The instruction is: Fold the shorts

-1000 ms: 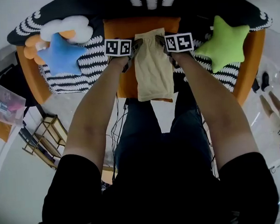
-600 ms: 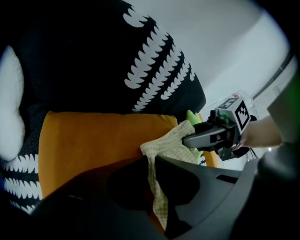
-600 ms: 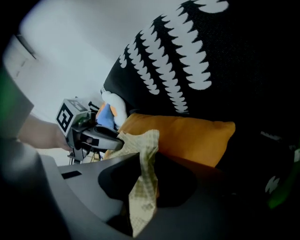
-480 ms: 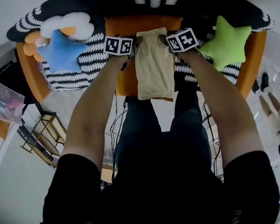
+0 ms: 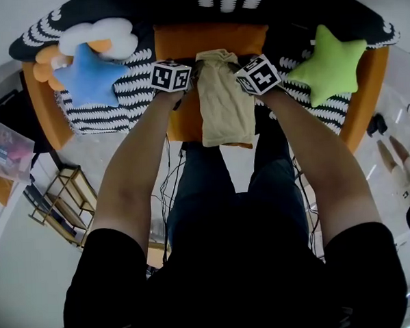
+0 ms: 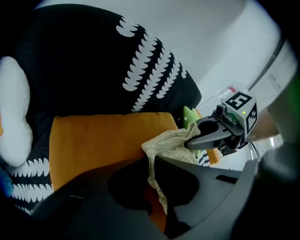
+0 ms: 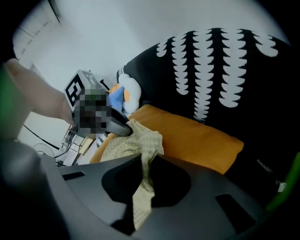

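a: where are the shorts right now?
b: start with the big thing, the black-and-white patterned sofa [image 5: 129, 95]. an orange cushion [image 5: 178, 41] lies on its seat, and the pale yellow shorts [image 5: 224, 104] lie down the middle of that as a narrow strip. a green star pillow [image 5: 330, 64] and a blue star pillow [image 5: 87, 77] sit well off to either side. the near end of the shorts reaches the cushion's front edge, and the far end is bunched and raised a little

a: and the claws?
b: the left gripper [image 5: 193, 71] is closed tight on the far left corner, with cloth running down between its jaws. the right gripper [image 5: 236, 69] has just been closing, and its jaws now pinch the far right corner the same way

a: how will the cloth handle?
b: i judge it light, thin and limp, with no stiffness, so it sags wherever nothing holds it. it isn't fragile, and it's more likely to drag on the cushion than to slide

a: best place to hold it?
b: the two corners of one end, as now, with the claws level and apart so the edge is taut. the bite should take the full thickness, or the lower layers may peel away
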Demonstrator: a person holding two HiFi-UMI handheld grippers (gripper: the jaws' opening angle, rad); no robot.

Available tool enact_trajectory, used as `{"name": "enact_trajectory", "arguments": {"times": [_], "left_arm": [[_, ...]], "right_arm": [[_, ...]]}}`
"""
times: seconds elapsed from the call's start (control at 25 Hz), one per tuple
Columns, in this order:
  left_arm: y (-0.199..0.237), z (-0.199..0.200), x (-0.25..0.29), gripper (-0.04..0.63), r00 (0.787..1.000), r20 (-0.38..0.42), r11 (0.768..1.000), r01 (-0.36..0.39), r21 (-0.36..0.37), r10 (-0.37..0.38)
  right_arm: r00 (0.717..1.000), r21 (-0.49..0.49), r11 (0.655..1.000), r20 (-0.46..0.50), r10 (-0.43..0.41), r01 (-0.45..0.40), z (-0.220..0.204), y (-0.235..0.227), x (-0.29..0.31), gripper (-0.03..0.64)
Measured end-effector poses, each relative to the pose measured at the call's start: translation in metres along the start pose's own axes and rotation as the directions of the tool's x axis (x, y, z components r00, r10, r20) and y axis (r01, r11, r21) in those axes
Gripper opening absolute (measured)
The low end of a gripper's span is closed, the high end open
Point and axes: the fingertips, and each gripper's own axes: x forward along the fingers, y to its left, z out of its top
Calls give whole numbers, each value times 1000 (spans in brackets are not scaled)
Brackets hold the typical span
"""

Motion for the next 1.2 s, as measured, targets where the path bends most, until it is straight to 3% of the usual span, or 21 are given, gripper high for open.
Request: {"name": "enact_trajectory", "arguments": {"times": [0.32,0.48,0.56,0.8,1.0,1.2], "left_arm": [[-1,31,-12,44,999,35,998,11,58,-13],[3,63,-27,43,996,91,994,-8,106,-1],[2,81,-38,44,993,121,983,-30,181,9],[-26,90,-69,44,989,145,883,-47,468,-24],[-57,57,-72,43,994,99,779,-30,627,-42],[-79,19,-69,40,997,65,677,-28,735,-29]], "right_arm": [[997,-32,999,75,-35,38,33,-26,-17,25],[989,-123,990,137,-49,66,69,-36,-32,25],[980,-216,970,183,-72,112,88,-35,-44,25],[963,-443,879,260,-64,178,95,-10,-76,26],[961,-562,799,268,-67,212,56,12,-88,26],[962,-657,720,267,-56,224,22,31,-91,28]]}}
